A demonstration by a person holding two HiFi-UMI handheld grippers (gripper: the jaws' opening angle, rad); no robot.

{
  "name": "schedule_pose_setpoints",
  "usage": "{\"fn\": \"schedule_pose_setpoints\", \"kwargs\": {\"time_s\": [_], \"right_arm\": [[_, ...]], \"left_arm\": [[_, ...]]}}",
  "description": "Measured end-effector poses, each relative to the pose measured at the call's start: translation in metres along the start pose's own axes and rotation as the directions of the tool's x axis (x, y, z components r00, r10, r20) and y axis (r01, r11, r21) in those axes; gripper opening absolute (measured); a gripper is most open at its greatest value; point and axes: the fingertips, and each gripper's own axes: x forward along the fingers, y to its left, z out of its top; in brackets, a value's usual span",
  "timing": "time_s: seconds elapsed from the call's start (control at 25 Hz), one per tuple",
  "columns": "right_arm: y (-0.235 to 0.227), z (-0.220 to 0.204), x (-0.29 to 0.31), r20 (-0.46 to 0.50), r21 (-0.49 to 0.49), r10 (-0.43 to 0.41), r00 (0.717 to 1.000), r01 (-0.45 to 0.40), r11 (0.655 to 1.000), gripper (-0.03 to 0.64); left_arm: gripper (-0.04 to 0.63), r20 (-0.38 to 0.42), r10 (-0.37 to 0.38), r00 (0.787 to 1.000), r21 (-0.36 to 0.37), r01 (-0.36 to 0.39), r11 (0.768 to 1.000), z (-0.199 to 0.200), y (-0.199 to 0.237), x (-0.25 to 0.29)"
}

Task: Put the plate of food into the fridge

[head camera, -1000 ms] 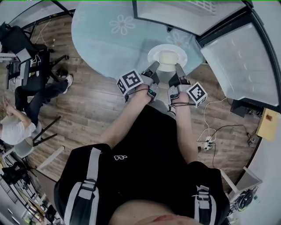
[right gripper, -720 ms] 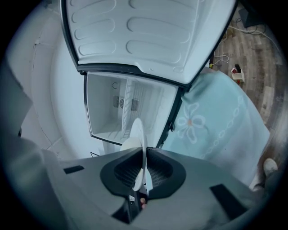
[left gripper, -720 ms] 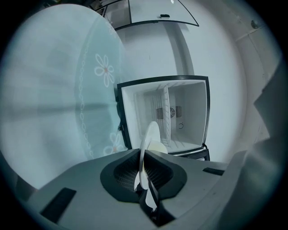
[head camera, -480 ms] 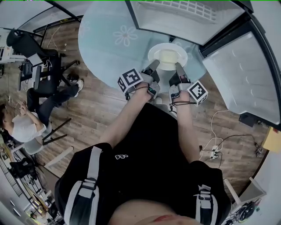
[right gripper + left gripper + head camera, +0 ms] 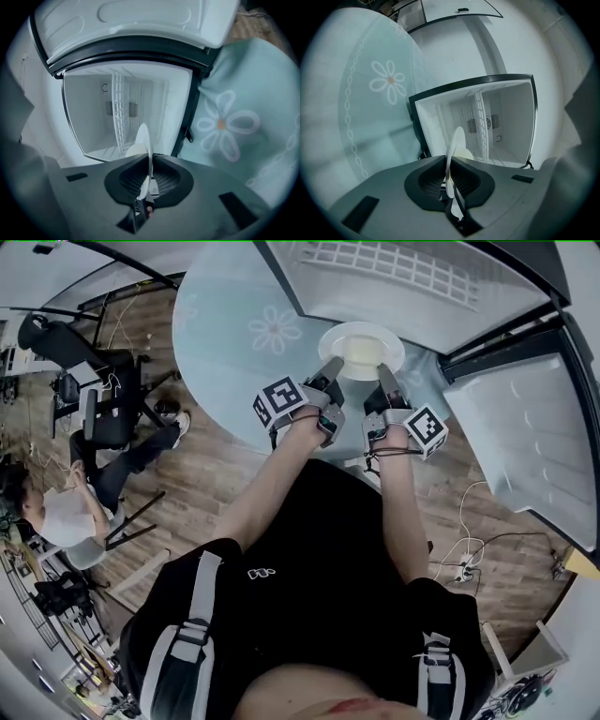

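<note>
A white plate (image 5: 361, 348) with a pale lump of food is held level above the round table's edge, just before the open fridge (image 5: 422, 277). My left gripper (image 5: 330, 373) is shut on the plate's left rim and my right gripper (image 5: 384, 381) on its right rim. In the left gripper view the plate (image 5: 455, 150) stands edge-on between the pads of the left gripper (image 5: 450, 180), with the white fridge interior (image 5: 501, 122) behind it. The right gripper view shows the same for the right gripper (image 5: 150, 178): the plate (image 5: 143, 140) is clamped, and the fridge cavity (image 5: 93, 112) with its wire shelf lies ahead.
The fridge door (image 5: 525, 427) stands swung open at the right. A round table with a teal flowered cloth (image 5: 244, 324) lies to the left of the fridge. A seated person (image 5: 56, 512) and an office chair (image 5: 94, 390) are at the far left. Cables (image 5: 459, 568) lie on the wooden floor.
Both grippers have carried the plate forward, off the table's near part and closer to the fridge opening. The grips on the rim are unchanged.
</note>
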Motion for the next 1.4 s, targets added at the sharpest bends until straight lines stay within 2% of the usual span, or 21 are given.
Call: {"fn": "schedule_pose_setpoints", "kwargs": {"time_s": [0.36,0.64,0.88,0.96,1.12,1.28,1.4], "right_arm": [[-0.002,0.031,0.043,0.034,-0.014,-0.035,0.999,0.035,0.999,0.031],[-0.015,0.047,0.071,0.051,0.001,-0.098,0.994,0.099,0.995,0.034],[-0.018,0.067,0.100,0.075,-0.034,-0.125,0.989,0.128,0.991,0.034],[-0.022,0.074,0.106,0.087,-0.033,-0.133,0.987,0.137,0.990,0.034],[-0.029,0.084,0.111,0.106,-0.024,-0.159,0.982,0.162,0.986,0.034],[-0.041,0.086,0.112,0.111,-0.014,-0.191,0.975,0.194,0.981,0.034],[-0.047,0.088,0.112,0.119,-0.004,-0.209,0.971,0.211,0.978,0.035]], "left_arm": [[0.025,-0.002,-0.021,1.000,-0.031,0.021,0.999,0.030,-0.005,0.049],[0.031,-0.012,-0.026,1.000,-0.079,0.025,0.997,0.047,0.007,0.082],[0.023,-0.018,-0.020,1.000,-0.078,0.019,0.997,0.066,0.013,0.114],[0.023,-0.027,-0.019,0.999,-0.069,0.017,0.998,0.068,0.013,0.124],[0.024,-0.058,0.012,0.998,0.001,-0.012,1.000,0.066,0.021,0.138],[0.025,-0.079,0.033,0.996,-0.017,-0.034,0.999,0.063,0.032,0.143],[0.035,-0.095,0.048,0.994,0.024,-0.046,0.999,0.062,0.036,0.146]]}}
